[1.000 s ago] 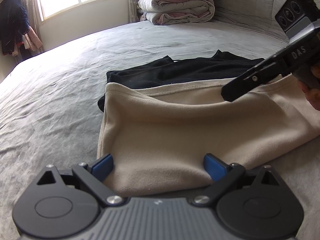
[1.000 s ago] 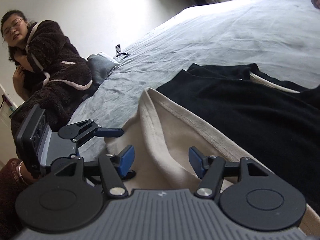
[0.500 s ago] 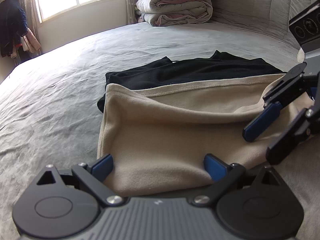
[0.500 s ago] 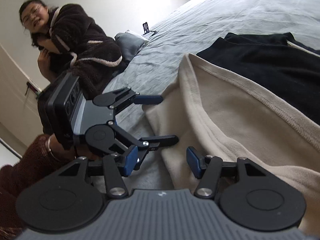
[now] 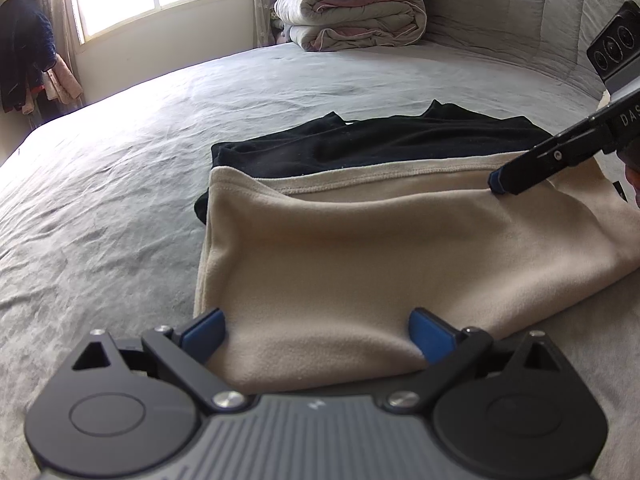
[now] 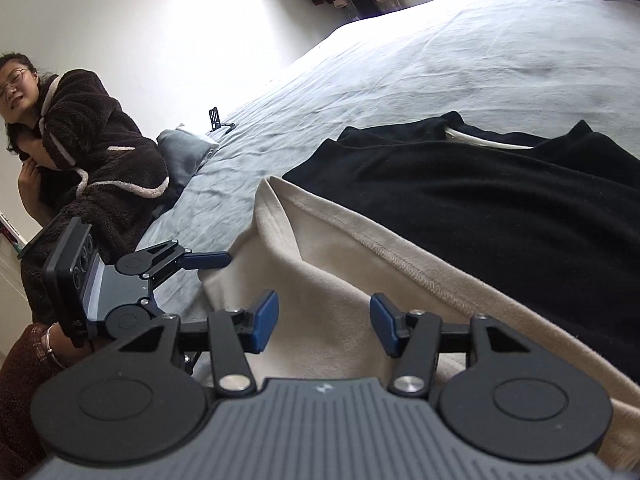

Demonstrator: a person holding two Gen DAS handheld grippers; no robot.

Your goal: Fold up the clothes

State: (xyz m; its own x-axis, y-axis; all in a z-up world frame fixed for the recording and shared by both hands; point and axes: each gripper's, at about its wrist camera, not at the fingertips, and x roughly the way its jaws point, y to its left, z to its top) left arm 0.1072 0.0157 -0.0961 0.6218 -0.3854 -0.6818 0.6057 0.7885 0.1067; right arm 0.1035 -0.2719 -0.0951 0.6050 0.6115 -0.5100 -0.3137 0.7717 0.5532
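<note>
So compared to half a second back, the right gripper [image 6: 324,326] has swung back up over the far hem of the beige fleece garment [image 5: 400,264], about where it was a second ago; before that it sat lower, off the right edge. Its jaws have just been closing a bit, now about half apart, with beige fabric lying under the gap and nothing pinched as far as I can tell. The left gripper [image 5: 316,334] hasn't budged: jaws spread wide, blue pads either side of the near folded edge, cloth bulging up between them, not clamped. The beige piece lies flat on the grey bedsheet [image 5: 120,200], overlapping a black garment [image 6: 500,208] behind it. Folded duvet [image 5: 352,12] stacked at the headboard.
</note>
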